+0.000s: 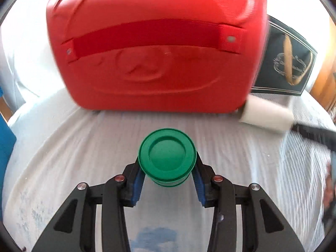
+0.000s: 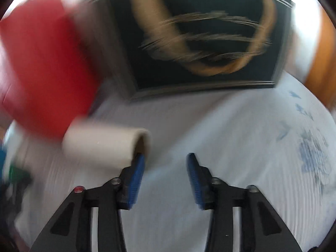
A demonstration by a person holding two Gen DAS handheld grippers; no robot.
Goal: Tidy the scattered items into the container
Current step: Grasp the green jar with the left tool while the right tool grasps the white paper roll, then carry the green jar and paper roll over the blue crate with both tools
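My left gripper (image 1: pixel 167 163) is shut on a round green jar (image 1: pixel 167 156), holding it by its sides above the white bedsheet (image 1: pixel 84 142), in front of the red container (image 1: pixel 155 46). A white roll (image 1: pixel 266 114) lies on the sheet at the container's right corner. In the right wrist view, which is blurred, my right gripper (image 2: pixel 166 163) is open and empty; its left finger (image 2: pixel 137 168) is right beside the open end of the white roll (image 2: pixel 105 145). The red container (image 2: pixel 46 67) shows at the left.
A dark box with a gold emblem (image 1: pixel 287 58) stands behind and right of the red container; it fills the top of the right wrist view (image 2: pixel 201 37). A blue object (image 1: pixel 5 138) is at the left edge. Wooden furniture (image 2: pixel 321 58) is at the right.
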